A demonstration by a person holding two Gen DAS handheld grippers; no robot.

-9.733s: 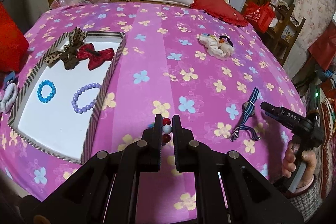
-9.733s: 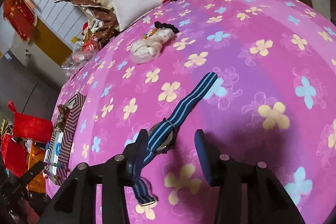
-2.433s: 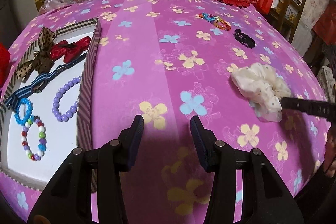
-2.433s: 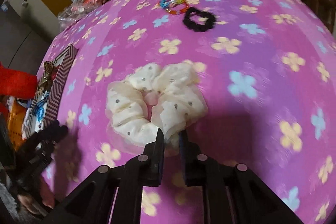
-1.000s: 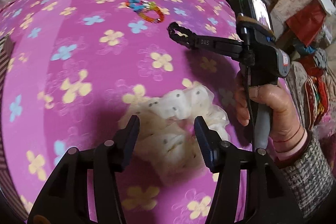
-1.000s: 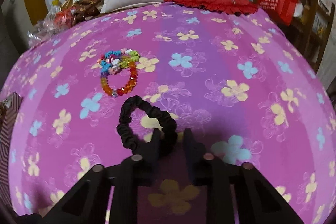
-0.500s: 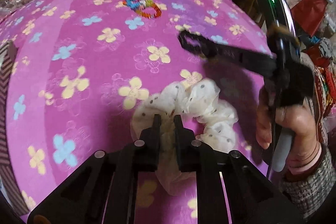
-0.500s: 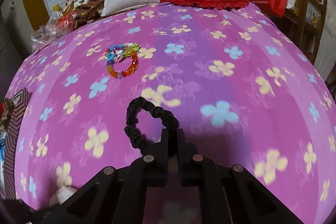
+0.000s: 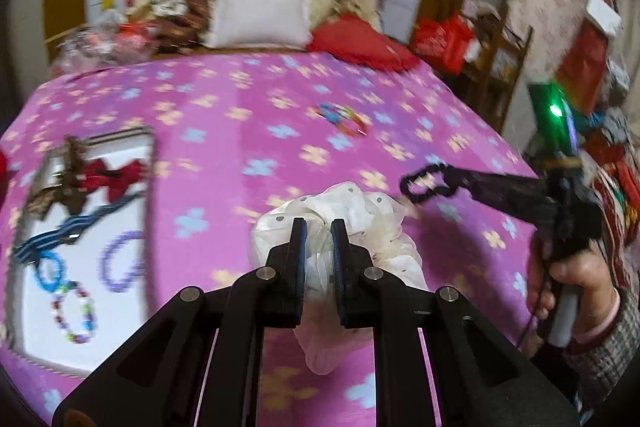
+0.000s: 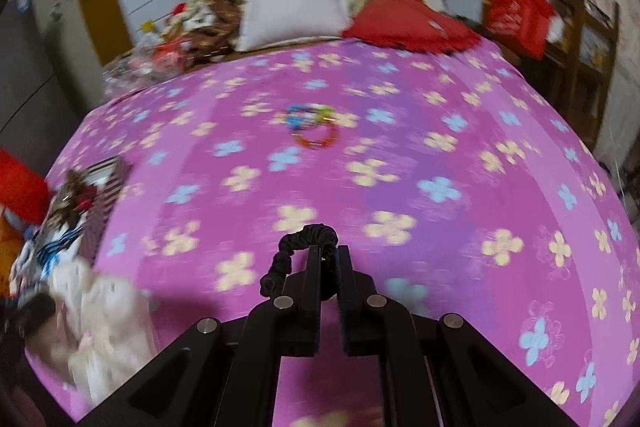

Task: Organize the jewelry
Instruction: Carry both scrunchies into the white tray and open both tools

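Left gripper: jaws narrow, clamped on white dotted scrunchie, lifted over the pink flowered bedspread. Right gripper: jaws nearly closed, pinching black scrunchie, also raised above the spread. Striped-rim tray, left side: red bow, brown bow, blue striped band, blue, purple and multicolour bead bracelets. Loose coloured bracelets lie mid-bed, well apart from the tray.
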